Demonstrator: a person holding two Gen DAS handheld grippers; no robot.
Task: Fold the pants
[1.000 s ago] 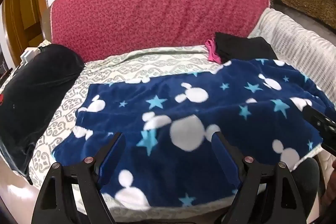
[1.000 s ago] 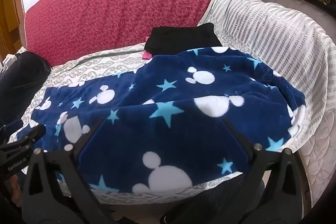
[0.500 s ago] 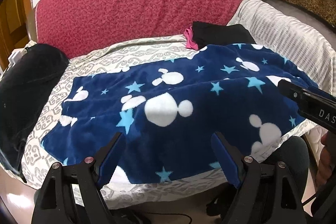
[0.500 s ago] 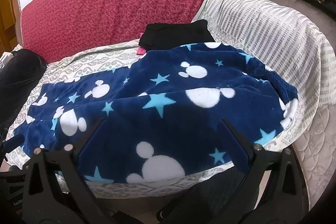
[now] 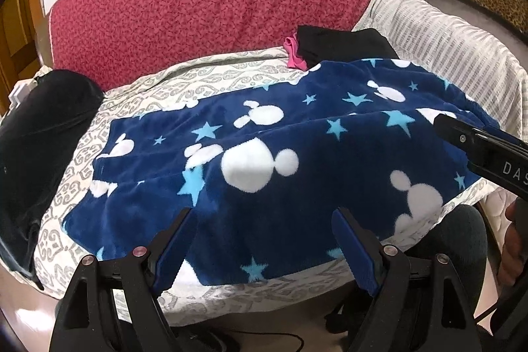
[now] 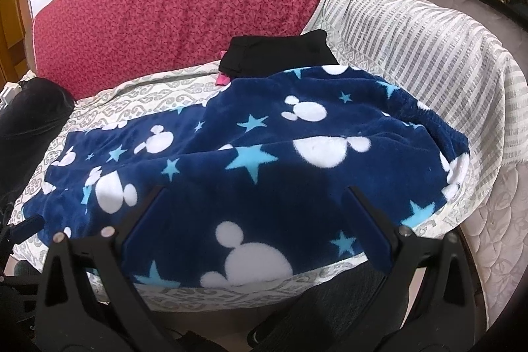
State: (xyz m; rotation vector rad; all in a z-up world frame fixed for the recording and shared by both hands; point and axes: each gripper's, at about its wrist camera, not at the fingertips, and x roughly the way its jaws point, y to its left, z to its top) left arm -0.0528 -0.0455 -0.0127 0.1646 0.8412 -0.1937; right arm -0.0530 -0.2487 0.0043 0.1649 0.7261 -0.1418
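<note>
Bed (image 5: 211, 78): pants (image 5: 297, 160) flat beyond spread fingers (image 5: 171, 240).

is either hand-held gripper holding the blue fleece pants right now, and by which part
Nothing is held. The left hand-held gripper and the right hand-held gripper both stand open above the near edge of the blue fleece pants, with no fabric between their pads.

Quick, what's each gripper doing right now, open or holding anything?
Left gripper: open, holding nothing, above the blue pants.
Right gripper: open, holding nothing.

Navy fleece pants (image 5: 270, 160) with white mouse heads and blue stars lie spread flat, unfolded.
</note>
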